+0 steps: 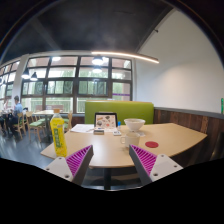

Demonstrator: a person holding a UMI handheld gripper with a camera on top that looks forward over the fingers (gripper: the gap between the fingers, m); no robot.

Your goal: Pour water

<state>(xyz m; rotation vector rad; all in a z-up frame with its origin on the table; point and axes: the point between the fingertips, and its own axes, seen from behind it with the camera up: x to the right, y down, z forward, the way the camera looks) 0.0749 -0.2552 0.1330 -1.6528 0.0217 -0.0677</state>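
Pale wood made up the table [170,140] that filled the middle of the gripper view, and on it, beyond the left finger, stood a bottle [59,135] of yellow-green liquid with a darker label band around its middle; the writing on that label was too small to read. Nearer the middle of the table, just beyond the gap between the fingers, sat a white bowl or cup [134,125], upright, its contents not visible from this angle. Beside it, toward the bottle, stood a small boxy object with a printed face [105,121] that could not be read, with a flat white sheet [82,128] lying next to it. A small round red item [152,144] rested on the tabletop just ahead of the right finger.

The gripper [112,160] was held released, its two fingers spread well apart with their magenta pads [80,158] facing inward and nothing caught between them. The bottle was apart from both fingers, upright on the table.

Behind the table ran a green bench seat [118,108], then a wall of tall windows [75,80]. A long ceiling light [125,57] glowed overhead. Off beyond the bottle, a person [18,108] sat at another table.
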